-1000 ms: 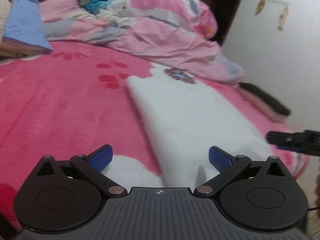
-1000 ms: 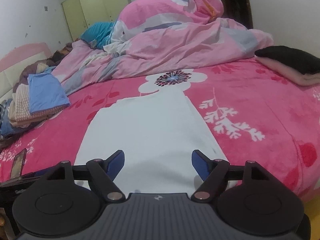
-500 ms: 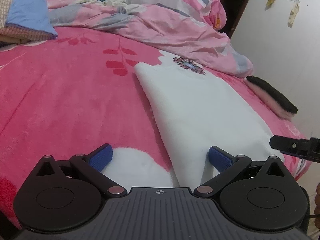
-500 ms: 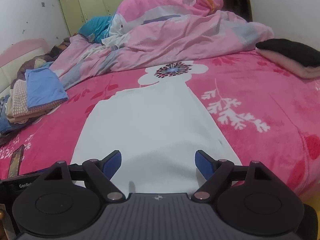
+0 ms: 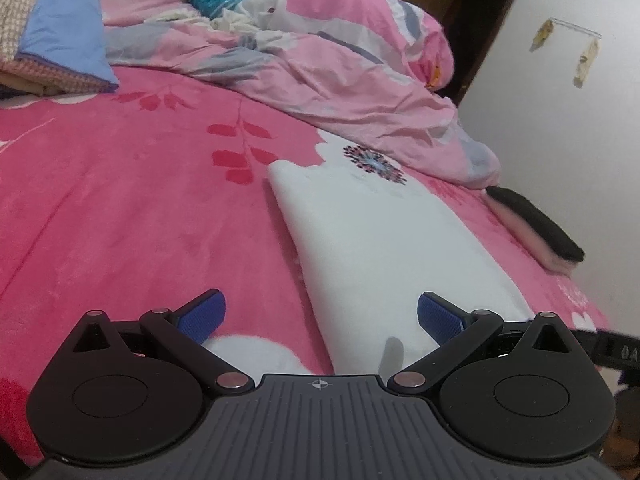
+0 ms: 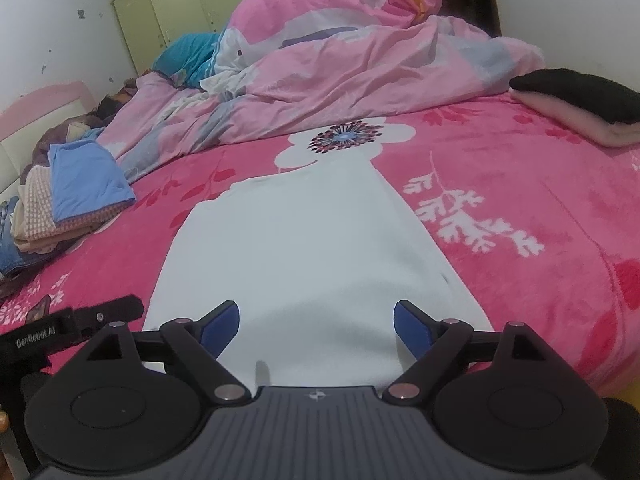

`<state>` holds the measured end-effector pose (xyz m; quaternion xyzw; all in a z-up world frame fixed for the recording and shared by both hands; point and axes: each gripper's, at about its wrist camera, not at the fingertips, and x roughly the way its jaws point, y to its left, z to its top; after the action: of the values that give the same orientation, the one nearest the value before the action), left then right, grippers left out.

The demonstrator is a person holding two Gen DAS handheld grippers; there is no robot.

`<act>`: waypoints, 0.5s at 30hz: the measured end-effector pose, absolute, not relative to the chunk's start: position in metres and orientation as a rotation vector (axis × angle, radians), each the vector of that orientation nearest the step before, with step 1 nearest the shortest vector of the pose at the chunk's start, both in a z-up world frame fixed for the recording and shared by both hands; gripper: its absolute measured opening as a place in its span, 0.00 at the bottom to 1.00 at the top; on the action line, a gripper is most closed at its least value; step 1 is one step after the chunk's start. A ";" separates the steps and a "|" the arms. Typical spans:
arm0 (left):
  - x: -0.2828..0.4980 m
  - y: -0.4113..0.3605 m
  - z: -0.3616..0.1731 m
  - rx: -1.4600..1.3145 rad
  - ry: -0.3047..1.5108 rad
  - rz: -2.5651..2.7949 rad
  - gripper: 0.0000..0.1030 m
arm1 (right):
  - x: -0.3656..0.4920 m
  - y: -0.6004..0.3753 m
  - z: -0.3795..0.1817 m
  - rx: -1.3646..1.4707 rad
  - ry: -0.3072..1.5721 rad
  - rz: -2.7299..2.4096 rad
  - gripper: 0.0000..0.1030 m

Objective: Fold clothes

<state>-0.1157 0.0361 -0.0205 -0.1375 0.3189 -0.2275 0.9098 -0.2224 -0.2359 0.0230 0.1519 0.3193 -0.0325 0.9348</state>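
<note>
Since the earlier frames: right gripper (image 6: 316,326) jaws have just been opening wider, nothing gripped; left wrist view has tilted, door and wall now upper right. Right gripper: blue pads spread wide above near hem of white garment (image 6: 304,264), lower centre of frame, cloth between but not pinched. Left gripper (image 5: 320,316): jaws wide apart, holding nothing, straddling garment's left edge at lower centre. White garment: flat, folded lengthwise, frame centre, on pink floral blanket (image 6: 540,208). Folded clothes stack (image 6: 76,200): left. Crumpled pink duvet (image 6: 340,80): top. Black-and-pink folded pile (image 6: 580,100): upper right.
</note>
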 end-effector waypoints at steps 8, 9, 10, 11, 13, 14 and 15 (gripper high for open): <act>-0.111 0.040 -0.019 -0.314 0.633 -0.509 1.00 | -0.221 -0.236 0.019 0.318 0.656 -0.068 0.88; -0.110 0.039 -0.018 -0.317 0.635 -0.517 1.00 | -0.221 -0.235 0.019 0.320 0.656 -0.069 0.88; -0.110 0.038 -0.018 -0.321 0.640 -0.526 1.00 | -0.221 -0.236 0.018 0.322 0.656 -0.070 0.88; -0.109 0.037 -0.018 -0.326 0.648 -0.529 1.00 | -0.222 -0.236 0.018 0.324 0.655 -0.070 0.88; -0.109 0.035 -0.019 -0.336 0.663 -0.536 1.00 | -0.222 -0.237 0.018 0.327 0.653 -0.072 0.88; -0.108 0.034 -0.019 -0.340 0.671 -0.539 1.00 | -0.223 -0.237 0.018 0.328 0.651 -0.073 0.89; -0.108 0.034 -0.019 -0.346 0.678 -0.537 1.00 | -0.223 -0.238 0.018 0.330 0.649 -0.074 0.90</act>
<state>-0.1081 0.0340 -0.0192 -0.1670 0.3266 -0.2588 0.8936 -0.2233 -0.2379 0.0176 0.1612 0.3173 -0.0361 0.9338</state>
